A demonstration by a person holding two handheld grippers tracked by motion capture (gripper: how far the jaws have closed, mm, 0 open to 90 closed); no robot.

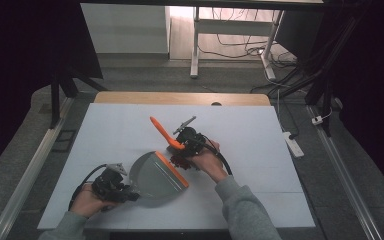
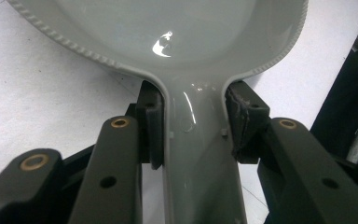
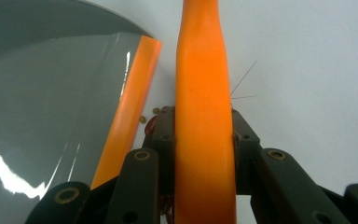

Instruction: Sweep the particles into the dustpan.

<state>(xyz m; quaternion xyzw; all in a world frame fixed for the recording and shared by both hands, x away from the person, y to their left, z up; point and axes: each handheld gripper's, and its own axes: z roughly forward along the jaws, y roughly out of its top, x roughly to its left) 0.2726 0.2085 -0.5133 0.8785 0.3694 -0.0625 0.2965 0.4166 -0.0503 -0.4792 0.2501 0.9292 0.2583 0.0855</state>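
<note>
A grey dustpan (image 1: 155, 179) with an orange front lip (image 1: 172, 169) rests on the white table. My left gripper (image 1: 131, 193) is shut on its grey handle (image 2: 198, 158), with a pad pressing each side below the pan (image 2: 182, 32). My right gripper (image 1: 181, 150) is shut on the orange handle (image 1: 161, 131) of a small brush, just beyond the lip. In the right gripper view the handle (image 3: 205, 116) runs up between the jaws, beside the dustpan (image 3: 42, 121) and its lip (image 3: 130, 107). A few small brownish bits (image 3: 148, 116) lie by the lip.
The white table top (image 1: 265, 165) has a wooden strip (image 1: 180, 98) along its far edge. A white power strip (image 1: 294, 144) lies on the floor to the right. A desk frame and cables stand on the floor behind the table.
</note>
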